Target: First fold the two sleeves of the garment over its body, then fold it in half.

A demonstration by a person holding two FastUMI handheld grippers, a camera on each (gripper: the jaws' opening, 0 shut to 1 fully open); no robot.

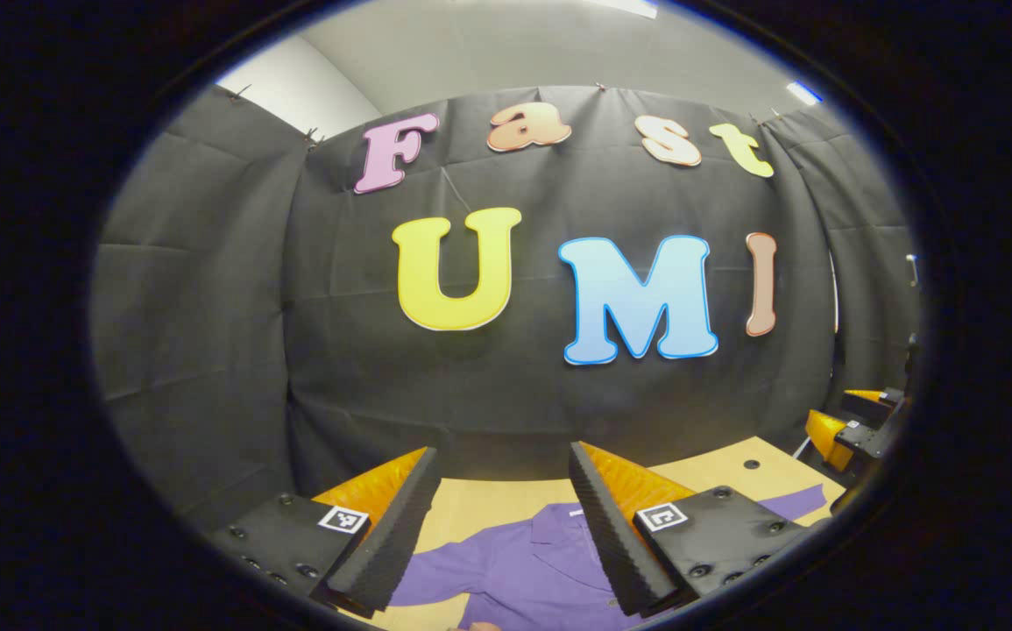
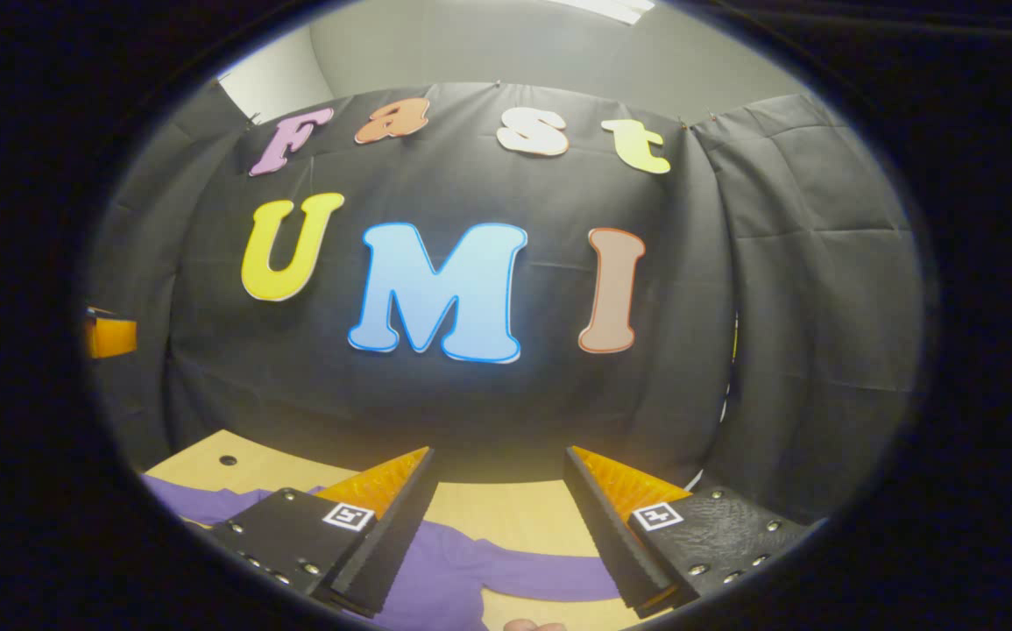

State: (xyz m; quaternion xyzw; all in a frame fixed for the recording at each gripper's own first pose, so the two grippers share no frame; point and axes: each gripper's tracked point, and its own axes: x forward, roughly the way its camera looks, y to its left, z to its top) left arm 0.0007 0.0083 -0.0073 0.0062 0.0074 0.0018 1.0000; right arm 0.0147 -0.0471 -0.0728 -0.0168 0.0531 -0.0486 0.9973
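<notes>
Setting is a recording booth, staged rather than lived in; black cloth (image 1: 488,386) hangs as the back wall and wraps both sides, creased and pinned along its top edge; above the cloth, a plain pale wall (image 1: 295,88) and ceiling with strip lights (image 2: 606,9) suggest a lab or office room; a light wooden worktop (image 2: 523,513) with a round hole (image 2: 227,459) stands against the cloth; a purple garment (image 1: 523,570) lies flat on it, laid out as for a demonstration.
</notes>
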